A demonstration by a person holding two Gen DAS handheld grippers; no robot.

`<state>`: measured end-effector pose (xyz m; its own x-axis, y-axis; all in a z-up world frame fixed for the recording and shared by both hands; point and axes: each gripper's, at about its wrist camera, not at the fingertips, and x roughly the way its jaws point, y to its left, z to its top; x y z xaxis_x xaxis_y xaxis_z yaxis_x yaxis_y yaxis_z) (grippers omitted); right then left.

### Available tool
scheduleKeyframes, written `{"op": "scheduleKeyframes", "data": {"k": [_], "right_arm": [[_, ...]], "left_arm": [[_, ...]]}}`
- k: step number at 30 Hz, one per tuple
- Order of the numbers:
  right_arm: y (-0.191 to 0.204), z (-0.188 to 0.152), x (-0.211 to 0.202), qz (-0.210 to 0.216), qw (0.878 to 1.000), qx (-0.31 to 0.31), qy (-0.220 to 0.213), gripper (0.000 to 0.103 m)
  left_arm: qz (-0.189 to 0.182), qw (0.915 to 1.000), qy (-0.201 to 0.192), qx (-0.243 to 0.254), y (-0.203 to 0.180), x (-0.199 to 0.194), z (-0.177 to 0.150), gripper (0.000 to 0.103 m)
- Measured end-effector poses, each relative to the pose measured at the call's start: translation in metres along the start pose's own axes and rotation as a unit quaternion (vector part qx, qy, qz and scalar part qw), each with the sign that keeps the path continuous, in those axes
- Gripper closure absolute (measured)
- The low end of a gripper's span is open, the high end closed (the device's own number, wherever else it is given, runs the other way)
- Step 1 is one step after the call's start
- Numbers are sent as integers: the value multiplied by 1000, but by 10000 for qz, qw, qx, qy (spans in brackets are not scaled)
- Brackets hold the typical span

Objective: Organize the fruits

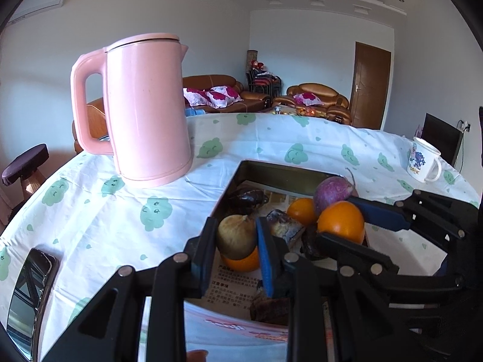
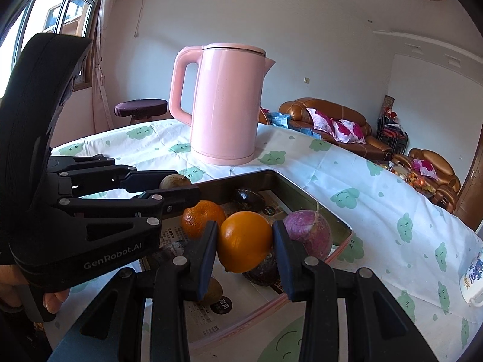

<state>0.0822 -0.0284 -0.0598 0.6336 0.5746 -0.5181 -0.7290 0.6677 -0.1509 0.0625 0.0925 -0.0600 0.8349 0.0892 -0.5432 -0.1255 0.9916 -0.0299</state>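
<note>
Kettle [image 2: 225, 105], pink: on the tablecloth [image 2: 377, 187] at 12 o'clock of the tray, near the rim. Risk: a high lift or swing of either tool clips it.

Tray [image 2: 283, 182], metal, paper-lined: holds the fruit heap.

Purple root [image 2: 308, 235]: touching the right finger at its 3 o'clock; may roll out if nudged.

Orange [image 2: 244, 241]: clasped between the right gripper [image 2: 245, 241] pads, above the tray. Round skin (little purchase) may slip and scatter the heap.

Brown fruit [image 1: 237, 236]: clasped in the left gripper [image 1: 235, 241], fully clenched; bruising or squirting free is possible.

Second orange [image 2: 202, 218]: at 10 o'clock of the held one, in the tray.
</note>
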Motion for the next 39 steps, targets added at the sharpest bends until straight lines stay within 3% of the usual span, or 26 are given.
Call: {"op": "scheduleKeyframes", "data": {"k": [15,19,23,28,30,39], "right_arm": [[-5,-4,7,69,9994,159,314,63],[-9,-4,4,-30,9994,257,231,49],[-14,-4,-1,-42,9992,378,116,45],[-17,-5,-10,-251,9985,470,-100,38],[-19,-6,-16,-353,9976,542,-233,36],[-28,-9,-35,-757,9924,762,-593,36]], "left_arm": [[-35,9999,156,5,-1,6,0,74],[-11,9999,121,-12,0,5,0,72],[40,9999,87,-85,3,4,0,56],[108,9999,-59,-15,1,-2,-1,46],[128,9999,-107,-24,1,-5,-1,36],[171,9996,-208,-44,0,-11,-2,29]]}}
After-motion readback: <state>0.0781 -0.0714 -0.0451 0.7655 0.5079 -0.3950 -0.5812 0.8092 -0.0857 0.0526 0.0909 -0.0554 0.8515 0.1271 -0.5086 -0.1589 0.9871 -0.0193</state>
